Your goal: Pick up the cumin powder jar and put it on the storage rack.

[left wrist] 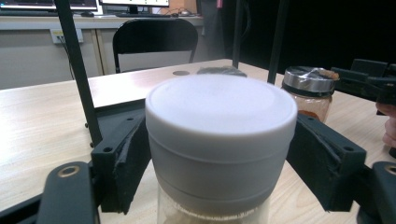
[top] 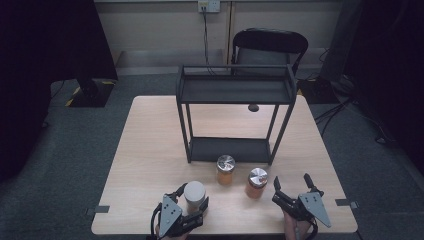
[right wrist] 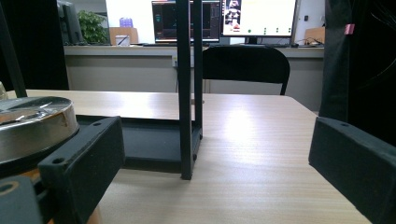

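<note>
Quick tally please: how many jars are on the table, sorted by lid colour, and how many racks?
White-lidded clear jar, between the left gripper's jaws: 1
Silver-lidded glass jars with orange contents: 2
Black two-tier metal rack: 1
Total: 4

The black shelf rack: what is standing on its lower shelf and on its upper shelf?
The lower shelf of the black shelf rack looks bare. The upper shelf also looks bare, though its front rail hides a strip of it.
</note>
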